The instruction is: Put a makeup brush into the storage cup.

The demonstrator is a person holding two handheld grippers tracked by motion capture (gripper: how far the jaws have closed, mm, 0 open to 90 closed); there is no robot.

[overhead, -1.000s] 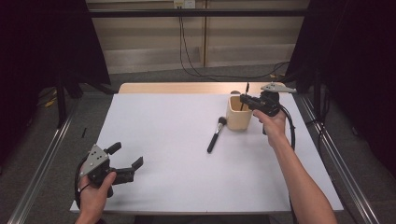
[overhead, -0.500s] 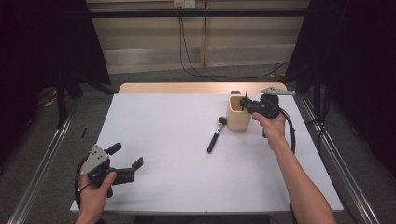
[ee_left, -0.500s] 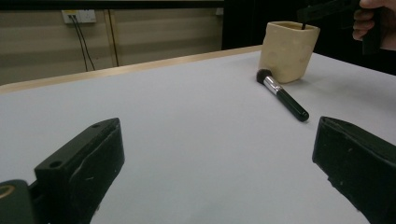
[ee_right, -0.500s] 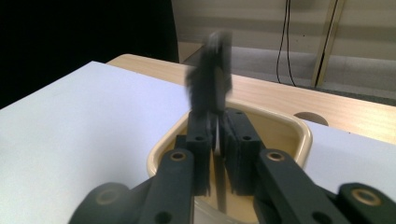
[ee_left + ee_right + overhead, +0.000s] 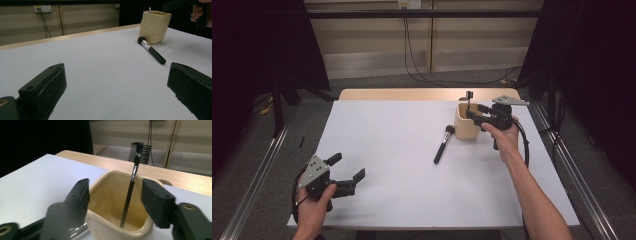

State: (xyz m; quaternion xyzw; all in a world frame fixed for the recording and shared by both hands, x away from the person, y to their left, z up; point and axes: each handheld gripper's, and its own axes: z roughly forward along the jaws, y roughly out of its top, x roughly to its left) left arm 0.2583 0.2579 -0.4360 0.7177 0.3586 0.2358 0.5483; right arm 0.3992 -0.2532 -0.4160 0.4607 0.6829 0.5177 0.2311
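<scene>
1. The left gripper (image 5: 346, 175), matt black plastic with a grey three-cornered plate on top, sits in the person's hand at the near left corner of the table; its blocky, slightly scuffed jaws stand wide apart with only bare tabletop between them.
2. The white table cover (image 5: 392, 145) is smooth and matt, a plain sheet over the top. A strip of pale wood (image 5: 412, 94) shows along its far edge.
3. A makeup brush (image 5: 442, 146) lies flat on the cover just left of the cup: a glossy black handle, a shiny metal collar and a dark rounded tuft that points at the cup's foot and lies just beside it.
4. The cream cup (image 5: 466, 125), glazed and squarish with soft, rounded corners, stands upright near the far right of the table.
5. The brow comb (image 5: 139, 152), a thin black stick with a metal neck and a toothed black head, stands in the cup, leaning against the inner wall, head above the rim.
6. The right gripper (image 5: 115, 200) hovers at the cup's rim. Its jaws have just been opening; the comb's stem rises between them, touched by neither pad, so it is let go.
7. Beyond the table: grey floor, pale wall panels, hanging black cables, dark curtains at both sides and metal rails along the floor.
</scene>
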